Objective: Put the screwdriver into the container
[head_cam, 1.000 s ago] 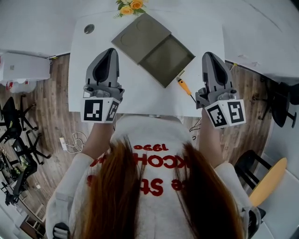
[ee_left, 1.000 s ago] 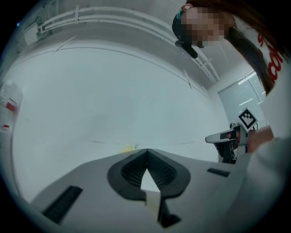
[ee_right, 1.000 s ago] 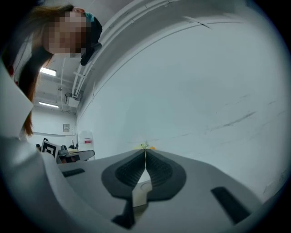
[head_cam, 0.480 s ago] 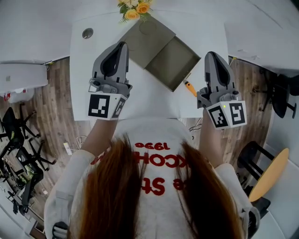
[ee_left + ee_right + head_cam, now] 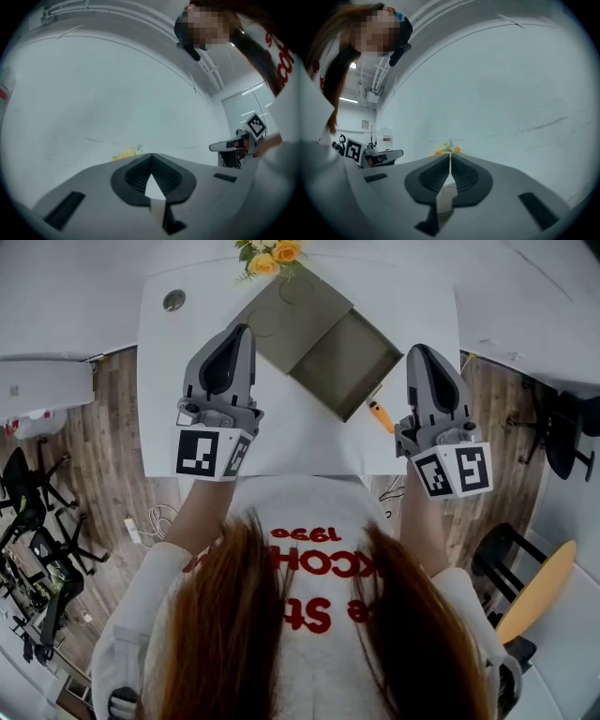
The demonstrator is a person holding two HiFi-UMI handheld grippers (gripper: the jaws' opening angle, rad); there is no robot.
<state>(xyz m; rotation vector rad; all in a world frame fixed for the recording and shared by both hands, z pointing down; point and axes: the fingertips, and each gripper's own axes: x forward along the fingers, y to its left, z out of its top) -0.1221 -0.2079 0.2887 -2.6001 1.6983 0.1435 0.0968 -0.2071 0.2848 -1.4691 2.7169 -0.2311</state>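
Note:
An orange-handled screwdriver (image 5: 380, 414) lies on the white table (image 5: 187, 381), just off the right corner of the olive-grey container (image 5: 349, 351). The container's open tray faces up and its flat lid (image 5: 289, 306) lies beside it. My left gripper (image 5: 242, 332) hovers to the left of the container, jaws shut and empty (image 5: 151, 155). To the right of the screwdriver, near the table's right edge, my right gripper (image 5: 418, 351) is held up, also shut with nothing in it (image 5: 450, 154). Both gripper views look at a pale wall, not at the screwdriver.
Yellow and orange flowers (image 5: 267, 254) stand at the table's far edge behind the lid. A round cable hole (image 5: 173, 300) sits at the far left corner. Office chairs (image 5: 28, 512) stand on the wooden floor at the left. At the right is a yellow-seated chair (image 5: 534, 596).
My left gripper has moved forward and a little right, closer to the container's left side. The right gripper has barely shifted. Both stay shut.

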